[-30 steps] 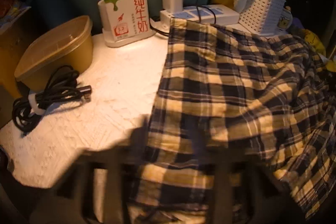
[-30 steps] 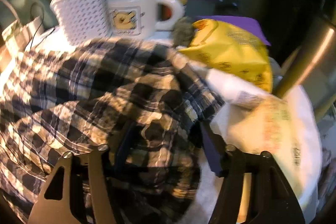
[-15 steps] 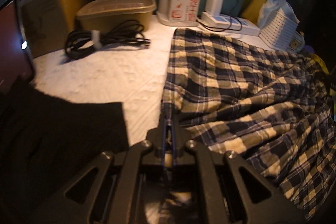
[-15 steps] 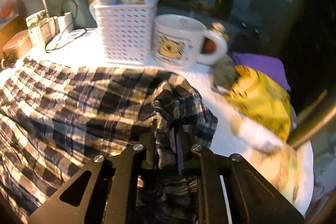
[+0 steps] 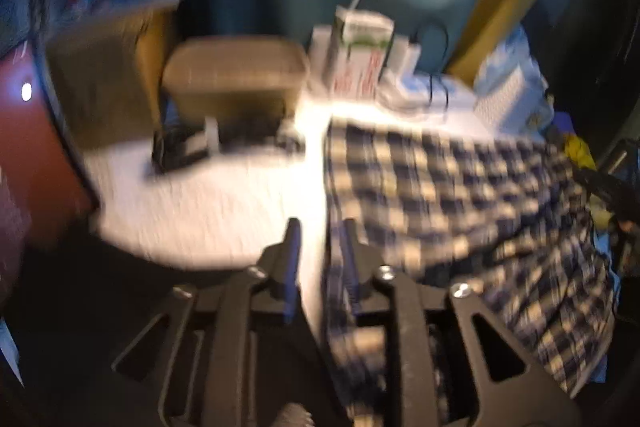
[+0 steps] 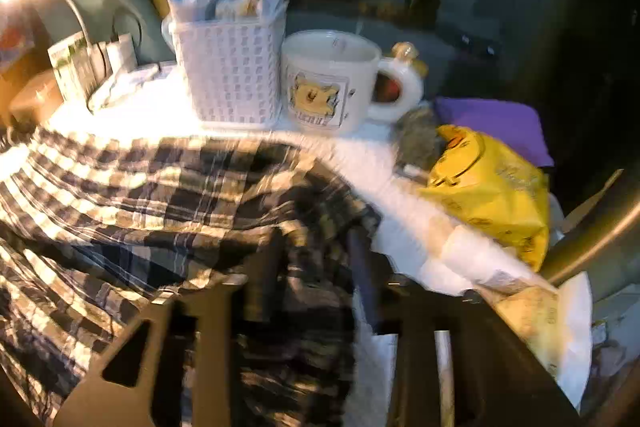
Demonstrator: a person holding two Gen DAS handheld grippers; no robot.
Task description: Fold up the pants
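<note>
The blue and cream plaid pants (image 5: 440, 195) lie spread over the white table (image 5: 208, 211), bunched toward the right side. In the blurred left wrist view my left gripper (image 5: 319, 259) hovers at the pants' left edge. Its jaws are opening, and a strip of the cloth hangs loosely between them beside the right finger (image 5: 349, 259). The right wrist view shows the pants (image 6: 160, 195) in dark folds. My right gripper (image 6: 314, 275) stands over the bunched right end with its jaws opening wide. Cloth lies between the fingers and is not pinched.
At the back stand a brown lidded container (image 5: 236, 79), a milk carton (image 5: 360, 55) and a coiled black cable (image 5: 188, 147). A white basket (image 6: 232, 75), a mug (image 6: 332, 83), a yellow bag (image 6: 492, 187) and a purple item (image 6: 492, 119) crowd the right.
Half a second ago both grippers were shut on the pants' edge. Both pairs of jaws have since parted, and both hands have lifted a little.
</note>
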